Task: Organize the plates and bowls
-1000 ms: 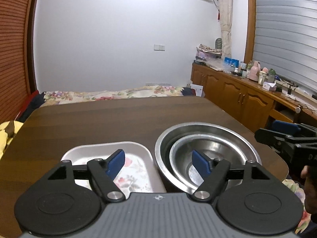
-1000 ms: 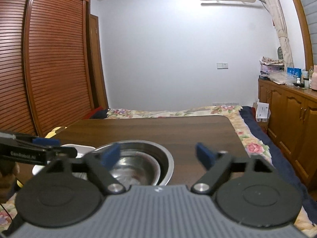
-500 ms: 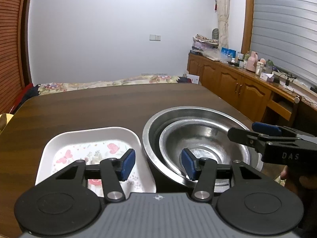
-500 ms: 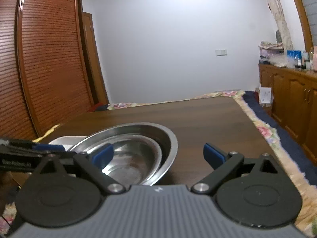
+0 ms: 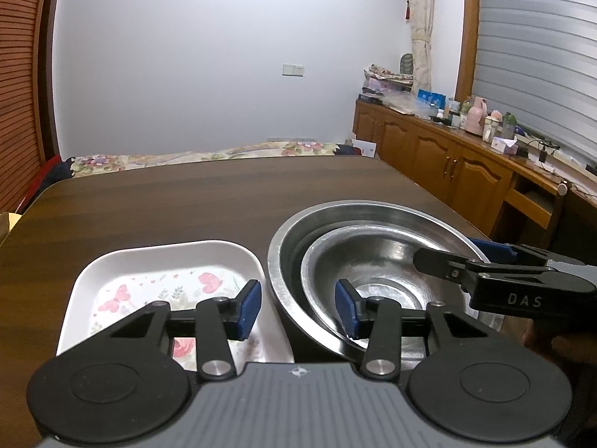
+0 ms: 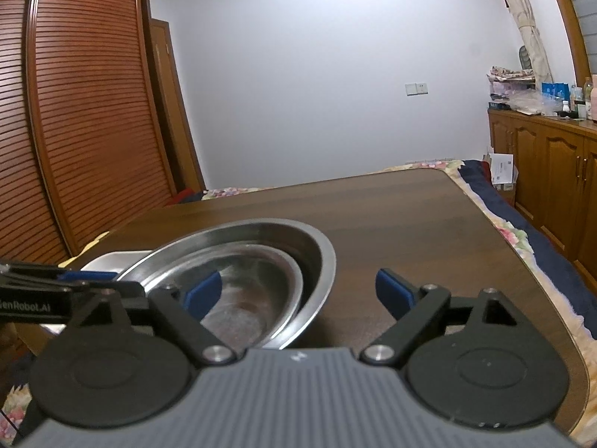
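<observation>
A large steel bowl (image 5: 335,220) stands on the dark wooden table (image 5: 186,201) with a smaller steel bowl (image 5: 373,261) nested inside it. A white floral plate (image 5: 156,272) lies just left of them. My left gripper (image 5: 296,308) is open and straddles the near left rims of both bowls, one finger over the plate, one inside the small bowl. My right gripper (image 6: 298,293) is open around the bowls' right rims (image 6: 321,257), and shows at the right of the left wrist view (image 5: 485,265). The plate (image 6: 112,259) peeks out behind the bowls.
A wooden cabinet (image 5: 447,164) with bottles and boxes runs along the right wall. A bed with floral bedding (image 5: 186,155) lies beyond the table's far edge. A slatted wooden wardrobe (image 6: 74,130) stands at the left. The table's right edge (image 6: 522,254) is close to the bowls.
Both grippers have moved in toward the bowls. The left gripper's fingers have narrowed and now straddle the left rims. The right gripper now sits over the right rims.
</observation>
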A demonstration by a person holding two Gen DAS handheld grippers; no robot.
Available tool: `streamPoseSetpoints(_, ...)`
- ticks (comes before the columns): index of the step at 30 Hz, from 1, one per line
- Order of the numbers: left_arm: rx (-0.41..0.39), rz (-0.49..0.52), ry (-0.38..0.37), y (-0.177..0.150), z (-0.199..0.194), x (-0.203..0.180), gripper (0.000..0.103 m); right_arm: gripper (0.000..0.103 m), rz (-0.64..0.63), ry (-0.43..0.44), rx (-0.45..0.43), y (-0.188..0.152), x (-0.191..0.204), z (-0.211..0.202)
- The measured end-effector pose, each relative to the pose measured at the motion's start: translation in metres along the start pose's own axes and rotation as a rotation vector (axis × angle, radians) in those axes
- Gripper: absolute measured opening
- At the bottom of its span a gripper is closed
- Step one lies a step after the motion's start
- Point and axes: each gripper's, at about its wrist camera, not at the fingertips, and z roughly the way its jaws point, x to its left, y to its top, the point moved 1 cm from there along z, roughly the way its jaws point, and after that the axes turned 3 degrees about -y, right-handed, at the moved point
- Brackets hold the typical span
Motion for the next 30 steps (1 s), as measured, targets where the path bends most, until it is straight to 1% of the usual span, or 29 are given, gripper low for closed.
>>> streamPoseSetpoints(2,0.002,0.000,0.002,0.0000,0.0006,0.0000,0.045,0.085,0.013,0.001,0.002,-0.0005,0.0001,0.0011)
streamPoseSetpoints(6,0.011,-0.005,0.002,-0.0006,0.0038,-0.0006,0.043,0.083,0.023,0.001,0.007,-0.0023,-0.0006,0.0020)
streamPoseSetpoints(12,0.013,-0.009,0.000,-0.0020,0.0053,-0.0012,0.041,0.077,0.033,0.003,0.008,-0.0036,0.0004,0.0009)
streamPoseSetpoints(21,0.007,-0.010,-0.001,-0.0026,0.0075,0.0006,0.038,0.062,0.055,0.011,0.010,-0.0040,-0.0018,0.0018)
streamPoseSetpoints(23,0.004,-0.008,0.000,-0.0027,0.0075,0.0008,0.037,0.055,0.056,0.014,0.010,-0.0043,-0.0012,0.0017)
streamPoseSetpoints(27,-0.001,-0.004,0.003,-0.0027,0.0076,0.0001,0.037,0.053,0.057,0.012,0.005,-0.0045,-0.0001,0.0018)
streamPoseSetpoints(29,-0.004,0.002,0.006,-0.0032,0.0076,-0.0008,0.036,0.048,0.057,0.011,0.003,-0.0049,0.0008,0.0015)
streamPoseSetpoints(30,-0.009,0.001,0.007,-0.0030,0.0071,-0.0010,0.033,0.047,0.056,0.011,0.003,-0.0060,0.0014,0.0011)
